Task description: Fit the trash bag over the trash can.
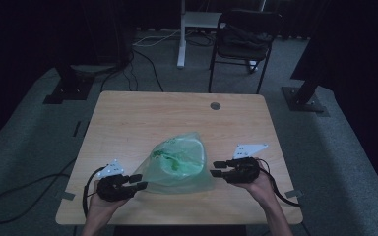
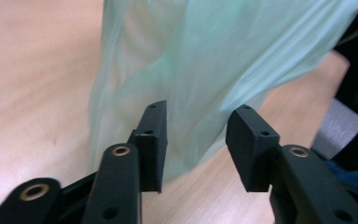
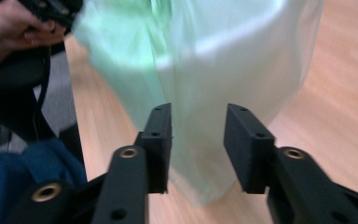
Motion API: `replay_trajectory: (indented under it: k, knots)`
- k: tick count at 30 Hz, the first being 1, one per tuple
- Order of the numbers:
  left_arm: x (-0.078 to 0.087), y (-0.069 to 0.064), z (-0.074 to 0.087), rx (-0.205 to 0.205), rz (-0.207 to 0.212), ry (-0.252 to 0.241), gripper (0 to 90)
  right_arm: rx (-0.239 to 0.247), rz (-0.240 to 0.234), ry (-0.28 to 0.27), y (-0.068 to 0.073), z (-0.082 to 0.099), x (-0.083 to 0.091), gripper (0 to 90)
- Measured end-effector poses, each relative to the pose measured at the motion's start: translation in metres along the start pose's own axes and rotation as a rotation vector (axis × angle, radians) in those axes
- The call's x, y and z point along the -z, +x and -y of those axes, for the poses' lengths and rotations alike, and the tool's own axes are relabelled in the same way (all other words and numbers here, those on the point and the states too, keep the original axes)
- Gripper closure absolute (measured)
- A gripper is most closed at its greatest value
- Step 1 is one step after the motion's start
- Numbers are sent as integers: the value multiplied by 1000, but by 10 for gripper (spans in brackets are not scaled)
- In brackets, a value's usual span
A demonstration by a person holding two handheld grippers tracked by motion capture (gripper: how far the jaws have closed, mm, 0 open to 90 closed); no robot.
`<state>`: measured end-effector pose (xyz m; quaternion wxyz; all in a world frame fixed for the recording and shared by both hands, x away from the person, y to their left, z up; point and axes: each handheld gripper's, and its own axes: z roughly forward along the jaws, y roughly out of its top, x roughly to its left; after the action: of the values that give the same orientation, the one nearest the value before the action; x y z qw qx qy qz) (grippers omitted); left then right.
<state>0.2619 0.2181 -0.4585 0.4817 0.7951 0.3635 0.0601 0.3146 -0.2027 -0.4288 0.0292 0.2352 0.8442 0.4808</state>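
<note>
A translucent green plastic bag [image 1: 179,162] lies on the wooden table [image 1: 128,123] near its front edge, with something pale and green inside it. My left gripper [image 1: 140,181] sits at the bag's lower left corner and my right gripper [image 1: 215,168] at its right edge. In the left gripper view, the bag [image 2: 205,56] hangs down between the parted jaws of the left gripper [image 2: 196,135], and the pads do not press on it. The right gripper view has the bag [image 3: 214,56] reaching between the open jaws of the right gripper [image 3: 198,135], also ungripped.
A round grommet [image 1: 215,105] is set in the table's far side. Beyond the table stand a dark chair [image 1: 243,42] and a white desk leg [image 1: 181,44], with cables on the grey floor. The other hand [image 3: 14,28] appears top left in the right gripper view.
</note>
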Motion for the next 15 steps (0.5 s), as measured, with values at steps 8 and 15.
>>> replay_trajectory:
  k: [8,15]
  knots:
    - [7,-8,-25,-49,51,-71,498,0,-22,-63,1,-23,-10,535]
    - [-24,-16,-31,-77,37,-44,538,3,-14,-45,0,-32,-18,728]
